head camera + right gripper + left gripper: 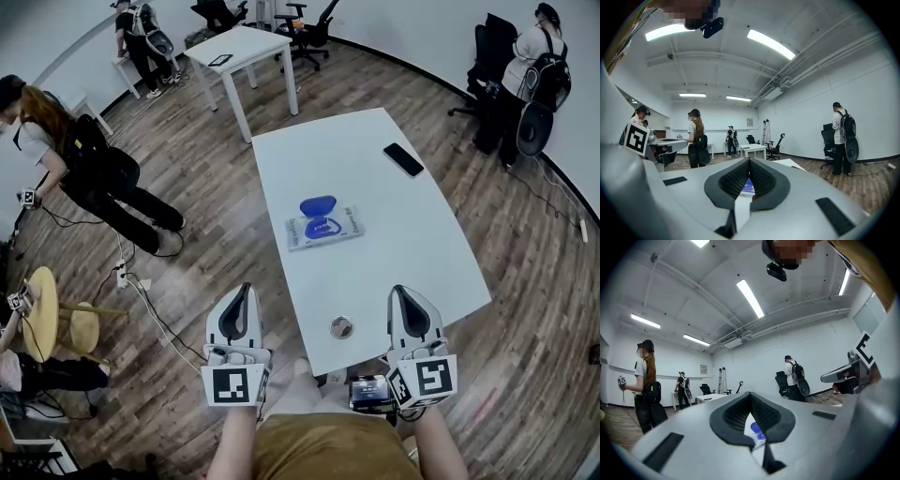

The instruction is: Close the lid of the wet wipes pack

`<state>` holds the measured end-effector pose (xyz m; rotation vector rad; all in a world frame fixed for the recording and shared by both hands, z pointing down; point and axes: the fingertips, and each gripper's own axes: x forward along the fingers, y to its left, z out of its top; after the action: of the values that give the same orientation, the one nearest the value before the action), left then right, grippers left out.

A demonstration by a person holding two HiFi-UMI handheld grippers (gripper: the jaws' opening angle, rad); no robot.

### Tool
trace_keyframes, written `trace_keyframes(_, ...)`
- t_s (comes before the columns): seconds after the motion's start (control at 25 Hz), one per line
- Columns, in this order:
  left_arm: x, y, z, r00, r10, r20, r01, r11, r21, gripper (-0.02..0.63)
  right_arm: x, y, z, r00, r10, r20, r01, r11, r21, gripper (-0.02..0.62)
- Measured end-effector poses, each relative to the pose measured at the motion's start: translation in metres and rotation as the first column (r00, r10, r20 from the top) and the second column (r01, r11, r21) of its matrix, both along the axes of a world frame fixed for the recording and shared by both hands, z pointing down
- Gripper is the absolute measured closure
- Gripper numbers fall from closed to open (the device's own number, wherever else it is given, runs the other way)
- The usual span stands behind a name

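The white table (394, 234) stood on a wood floor. The left gripper (240, 292) hung just off its near left edge and the right gripper (401, 292) over its near right edge, each with jaws drawn together at the tips and nothing between them. Well apart from both, mid-table, lay the wet wipes pack (339, 225), its blue lid (318, 205) flipped open (hinged toward the far side). A dark phone (403, 159) lay beyond, a small round disc (341, 327) nearer

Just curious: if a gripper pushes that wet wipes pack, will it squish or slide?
Likely squishes: the wet wipes pack looks flat and soft. May slide on the smooth table. Its open blue lid probably hinges down easily.
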<state>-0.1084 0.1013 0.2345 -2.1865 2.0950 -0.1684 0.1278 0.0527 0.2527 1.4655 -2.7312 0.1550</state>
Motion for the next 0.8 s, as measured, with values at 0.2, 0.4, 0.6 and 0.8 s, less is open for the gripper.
trace_keyframes(0.2,0.0,-0.019,0.005,1.0,0.012,-0.004,-0.012,1.0,-0.004,0.6,-0.001,-0.02,0.003,1.0,0.006,-0.003,-0.006,1.0,-0.007,0.592)
trace_keyframes(0.4,-0.009,-0.041,0.015,1.0,0.017,-0.019,-0.017,1.0,-0.02,0.6,-0.012,-0.039,0.01,1.0,0.013,-0.014,-0.013,1.0,-0.024,0.592)
trace_keyframes(0.6,-0.017,-0.063,0.022,0.999,0.028,-0.03,-0.029,0.999,-0.034,0.601,-0.026,-0.06,0.012,1.0,0.007,-0.029,-0.008,0.999,-0.037,0.592)
trace_keyframes(0.8,-0.025,-0.076,0.039,0.998,0.038,-0.046,-0.041,0.997,-0.063,0.6,-0.039,-0.079,0.022,0.999,0.008,-0.042,-0.01,0.998,-0.056,0.592)
